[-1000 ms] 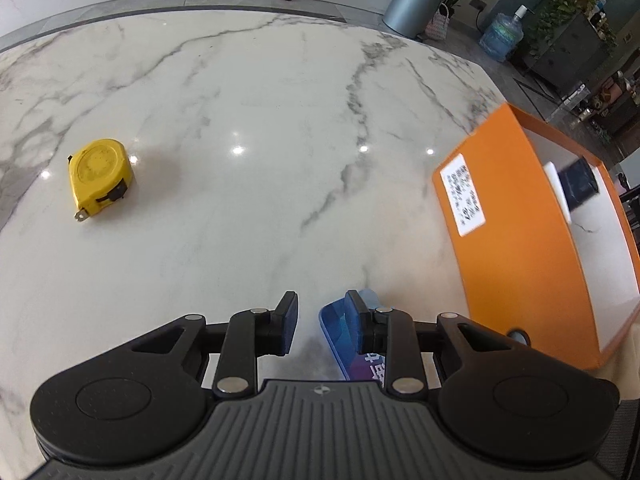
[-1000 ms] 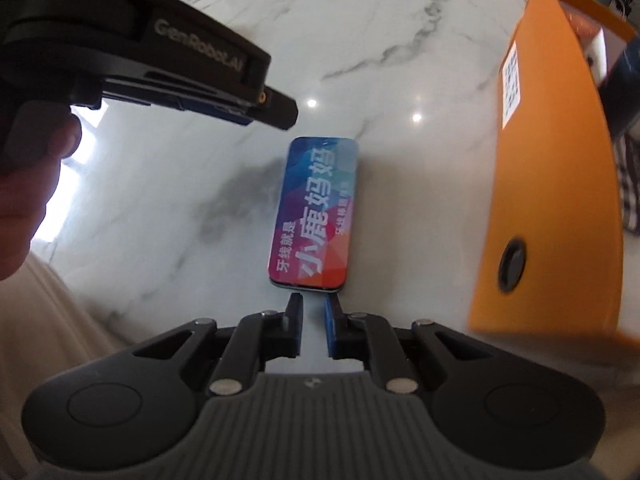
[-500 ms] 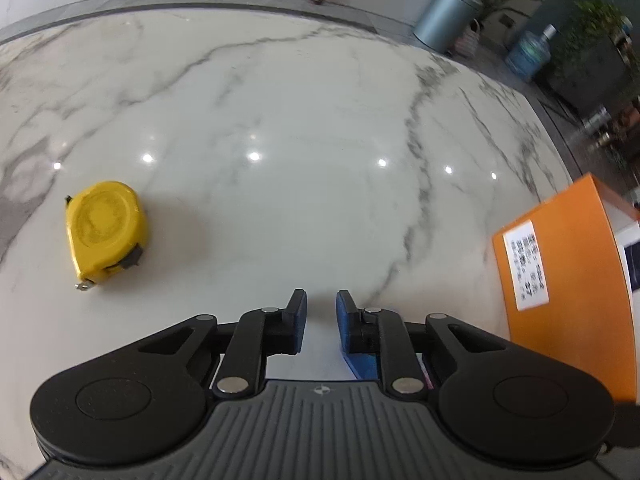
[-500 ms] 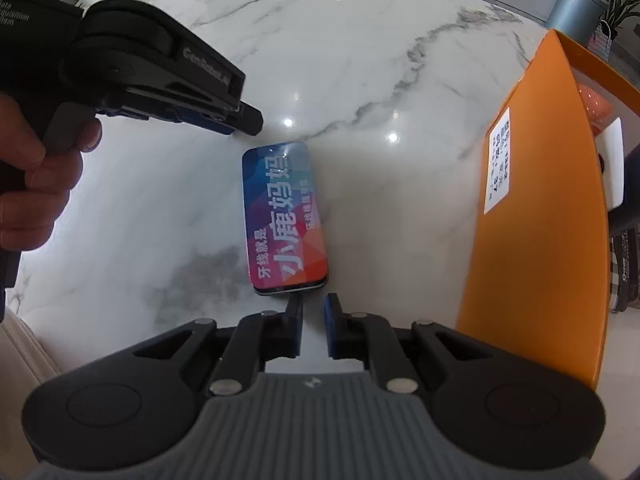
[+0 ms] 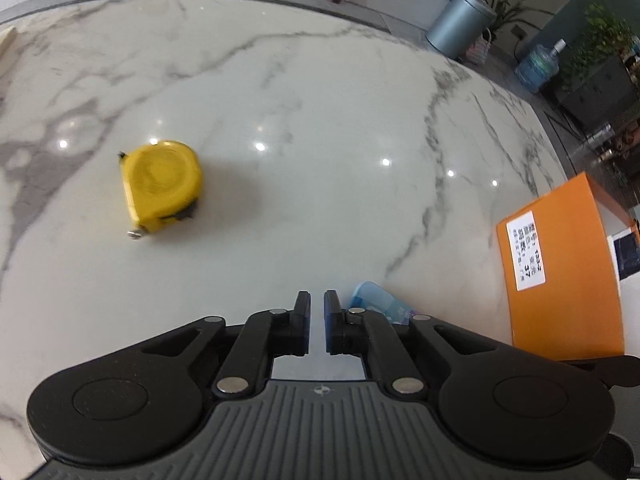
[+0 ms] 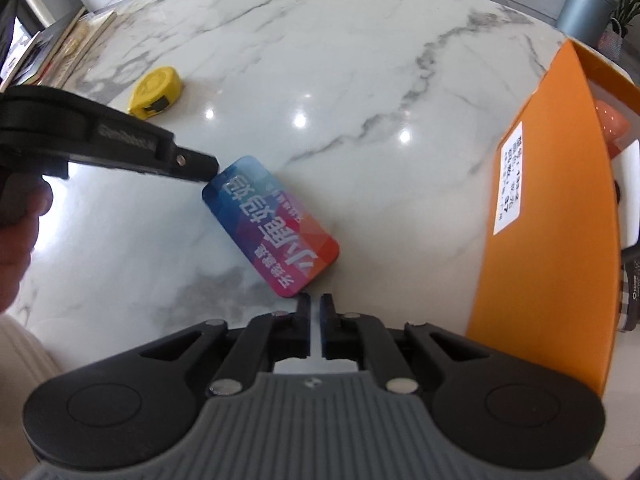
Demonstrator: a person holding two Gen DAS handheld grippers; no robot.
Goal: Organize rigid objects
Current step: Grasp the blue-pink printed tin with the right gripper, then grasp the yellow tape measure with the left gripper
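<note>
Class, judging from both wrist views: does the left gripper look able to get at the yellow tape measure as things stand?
Probably yes. The tape measure lies alone on bare marble table, nothing between it and the left gripper. Its fingers are shut, though, so they must open first.

grey bin (image 5: 460,28) beyond the marble table (image 5: 320,100), water jug (image 5: 538,66) (bluish), potted plants (image 5: 600,36)

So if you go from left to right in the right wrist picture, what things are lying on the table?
Yellow tape measure → colourful flat tin → orange box.
</note>
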